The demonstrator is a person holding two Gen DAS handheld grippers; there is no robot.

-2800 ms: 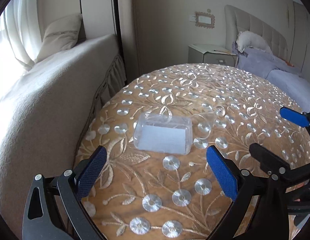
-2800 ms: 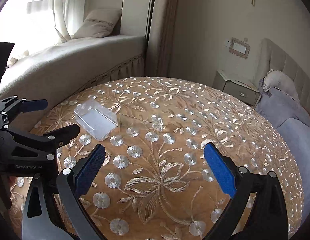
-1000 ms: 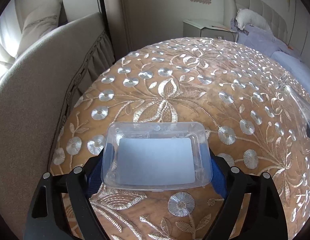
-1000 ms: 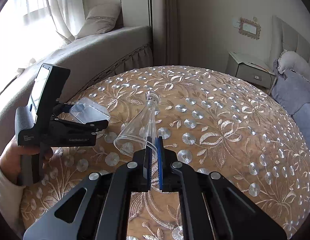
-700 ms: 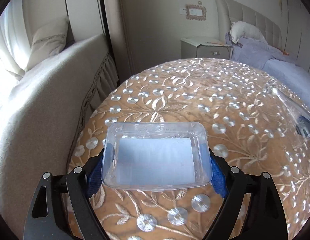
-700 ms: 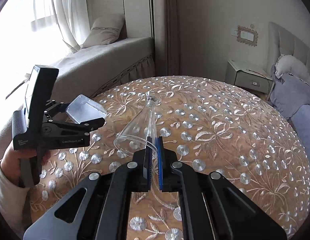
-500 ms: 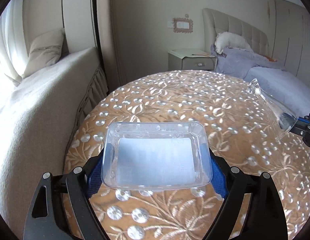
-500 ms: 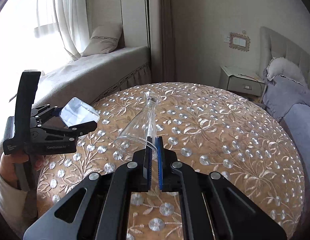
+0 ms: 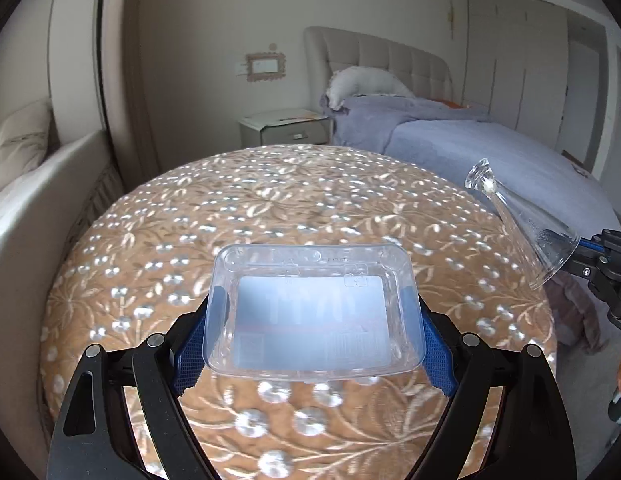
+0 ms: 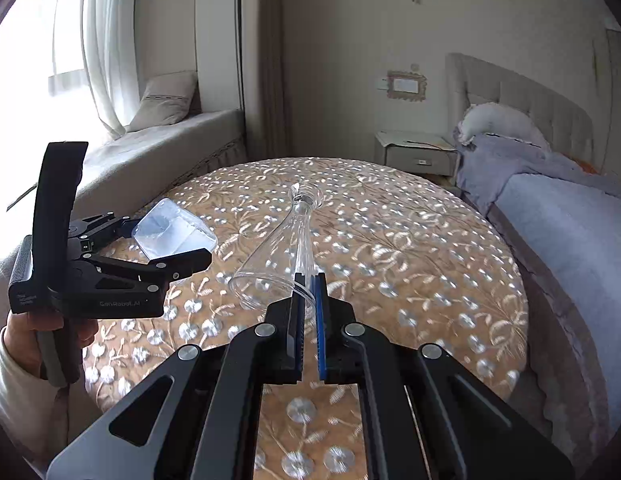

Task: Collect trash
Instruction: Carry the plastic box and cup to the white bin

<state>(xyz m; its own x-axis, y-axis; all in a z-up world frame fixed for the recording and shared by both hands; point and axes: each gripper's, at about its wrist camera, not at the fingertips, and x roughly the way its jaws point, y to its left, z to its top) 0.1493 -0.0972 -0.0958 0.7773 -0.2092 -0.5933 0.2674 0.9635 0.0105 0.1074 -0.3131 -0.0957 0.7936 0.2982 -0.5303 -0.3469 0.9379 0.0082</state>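
My left gripper [image 9: 314, 344] is shut on a clear rectangular plastic tray [image 9: 314, 308] and holds it above the round embroidered table [image 9: 270, 208]. The tray also shows in the right wrist view [image 10: 172, 234], between the left gripper's fingers [image 10: 182, 262]. My right gripper [image 10: 309, 292] is shut on the rim of a clear plastic cone-shaped cup [image 10: 282, 248], held above the table [image 10: 410, 248]. The cup also shows at the right edge of the left wrist view [image 9: 522, 224], with the right gripper [image 9: 590, 246] behind it.
A beige window seat [image 10: 162, 152] with a cushion runs along the left. A bed with a lilac cover [image 9: 470, 148] stands to the right, with a nightstand [image 9: 282, 130] by the wall behind the table.
Both grippers have risen higher above the table with the tray and the cup still held. The views have tilted up and show more of the room.
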